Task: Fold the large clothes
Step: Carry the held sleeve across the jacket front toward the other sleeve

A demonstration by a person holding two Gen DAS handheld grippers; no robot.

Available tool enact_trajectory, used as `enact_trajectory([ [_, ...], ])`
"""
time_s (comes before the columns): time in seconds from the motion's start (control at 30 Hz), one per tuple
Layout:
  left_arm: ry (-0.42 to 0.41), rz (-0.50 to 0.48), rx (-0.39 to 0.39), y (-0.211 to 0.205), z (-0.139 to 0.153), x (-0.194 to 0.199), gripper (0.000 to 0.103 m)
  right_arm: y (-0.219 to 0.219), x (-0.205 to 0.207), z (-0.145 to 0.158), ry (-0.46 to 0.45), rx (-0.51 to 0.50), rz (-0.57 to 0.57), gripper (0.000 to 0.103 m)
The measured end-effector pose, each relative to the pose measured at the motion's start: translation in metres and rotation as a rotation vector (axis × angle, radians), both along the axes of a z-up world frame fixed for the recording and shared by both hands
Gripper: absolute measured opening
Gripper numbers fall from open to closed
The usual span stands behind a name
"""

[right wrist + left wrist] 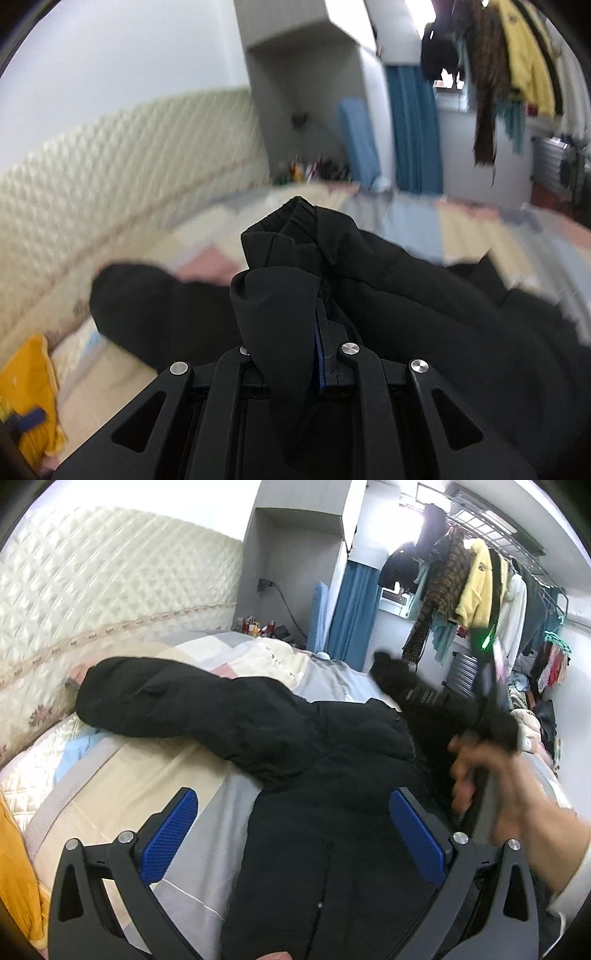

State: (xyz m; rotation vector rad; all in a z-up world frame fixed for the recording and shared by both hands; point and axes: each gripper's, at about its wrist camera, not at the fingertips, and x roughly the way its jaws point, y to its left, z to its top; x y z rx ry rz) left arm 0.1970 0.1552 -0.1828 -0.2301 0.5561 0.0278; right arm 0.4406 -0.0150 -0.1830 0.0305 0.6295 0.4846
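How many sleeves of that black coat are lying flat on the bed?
1: one sleeve lies stretched toward the headboard; the other sleeve is pinched in the right gripper.

We see one large black padded coat (317,775) spread across a bed, filling the middle and lower centre of the left wrist view. Its fabric is matte, quilted in broad puffy panels, with a closed front seam running down toward the bottom edge of the frame. One sleeve (155,698) stretches flat toward the left middle of the frame, its cuff end near the left edge. At the right, another part of the coat is lifted off the bed and blurred. In the right wrist view, we see a bunched sleeve end (284,266) with a gathered elastic cuff (295,210) standing up at the centre of the frame.
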Motion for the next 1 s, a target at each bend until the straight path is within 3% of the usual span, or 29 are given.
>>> enact_trajectory([
  [0.13,0.023,-0.001,-0.011,0.002,-0.008,0.007,0.103,0.022,0.001,-0.058,0.077,-0.077,0.041,0.012],
  [0.27,0.041,-0.013,-0.013,0.000,-0.016,0.014,0.103,0.032,0.008,-0.096,0.138,-0.135,0.057,0.012],
  [0.47,0.071,-0.039,-0.019,-0.010,-0.026,0.024,0.103,0.031,0.016,-0.095,0.160,-0.132,0.060,0.012],
  [0.67,0.069,-0.059,-0.043,-0.014,-0.026,0.022,0.103,0.028,-0.006,-0.072,0.199,-0.185,0.137,0.024],
  [0.77,0.067,-0.072,-0.040,-0.020,-0.024,0.019,0.103,0.026,-0.024,-0.061,0.204,-0.234,0.183,0.033],
  [0.87,0.063,-0.090,-0.046,-0.025,-0.021,0.016,0.103,0.024,-0.046,-0.047,0.200,-0.275,0.233,0.069],
  [0.9,0.059,-0.099,-0.050,-0.028,-0.020,0.014,0.103,0.023,-0.052,-0.041,0.185,-0.276,0.242,0.089],
  [1.0,0.056,-0.108,-0.038,-0.034,-0.019,0.012,0.103,0.014,-0.071,-0.016,0.121,-0.256,0.244,0.090],
])
